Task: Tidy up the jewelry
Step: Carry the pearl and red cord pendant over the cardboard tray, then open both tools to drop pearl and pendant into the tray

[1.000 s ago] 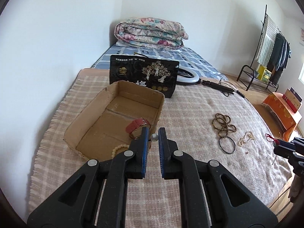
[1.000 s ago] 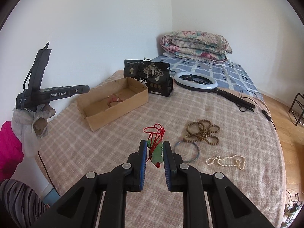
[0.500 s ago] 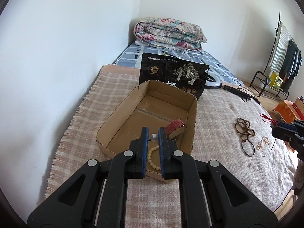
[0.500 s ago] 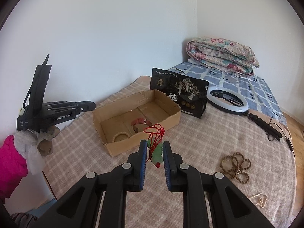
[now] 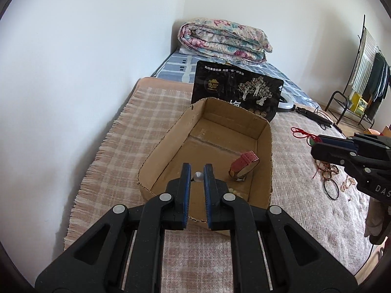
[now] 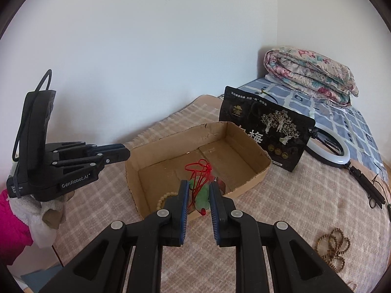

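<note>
left gripper [image 5: 197,176] clamped on small pearl bead [image 5: 197,175], over cardboard box [image 5: 266,146] | right gripper [image 6: 199,195] clamped on green pendant [image 6: 202,197] with red cord, at box's near wall | pink-strap watch [image 5: 244,166] inside box

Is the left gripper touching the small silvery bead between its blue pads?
Touching. The left wrist view shows the left gripper pinching the silvery bead with no gap either side.

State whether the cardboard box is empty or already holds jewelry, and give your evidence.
Not empty. The box holds a red-strapped watch and a pale bead bracelet on its floor.
</note>
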Action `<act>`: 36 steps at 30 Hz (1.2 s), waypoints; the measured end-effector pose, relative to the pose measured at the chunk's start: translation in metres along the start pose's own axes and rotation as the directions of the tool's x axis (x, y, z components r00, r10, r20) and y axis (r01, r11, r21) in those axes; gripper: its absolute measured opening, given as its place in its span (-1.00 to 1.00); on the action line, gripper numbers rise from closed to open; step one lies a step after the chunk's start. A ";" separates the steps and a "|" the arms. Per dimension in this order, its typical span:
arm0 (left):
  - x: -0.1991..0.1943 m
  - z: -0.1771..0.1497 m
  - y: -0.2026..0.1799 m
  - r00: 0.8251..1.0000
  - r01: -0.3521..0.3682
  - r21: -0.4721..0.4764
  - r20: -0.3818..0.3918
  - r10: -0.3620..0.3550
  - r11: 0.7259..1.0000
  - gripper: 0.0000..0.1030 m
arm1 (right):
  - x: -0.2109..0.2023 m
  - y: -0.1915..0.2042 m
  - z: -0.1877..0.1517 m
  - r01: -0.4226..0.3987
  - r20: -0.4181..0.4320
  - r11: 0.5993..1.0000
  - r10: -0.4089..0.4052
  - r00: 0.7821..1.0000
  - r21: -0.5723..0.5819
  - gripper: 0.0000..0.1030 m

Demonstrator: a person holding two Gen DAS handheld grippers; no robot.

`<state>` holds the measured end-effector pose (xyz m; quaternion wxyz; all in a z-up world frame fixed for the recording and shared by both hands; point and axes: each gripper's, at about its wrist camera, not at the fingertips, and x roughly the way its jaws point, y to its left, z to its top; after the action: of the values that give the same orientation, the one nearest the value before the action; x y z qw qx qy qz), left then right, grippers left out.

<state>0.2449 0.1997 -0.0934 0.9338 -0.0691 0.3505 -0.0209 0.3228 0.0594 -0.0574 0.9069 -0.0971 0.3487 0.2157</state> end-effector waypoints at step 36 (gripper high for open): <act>0.024 0.006 -0.002 1.000 -0.025 0.009 0.004 0.025 1.000 0.03 | 0.066 -0.031 0.027 0.072 -0.010 0.991 -0.071 0.997 0.115 0.53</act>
<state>0.2670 0.1959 -0.1037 0.9349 -0.0605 0.3496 -0.0107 0.3968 0.0626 -0.0808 0.9171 -0.0574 0.3595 0.1624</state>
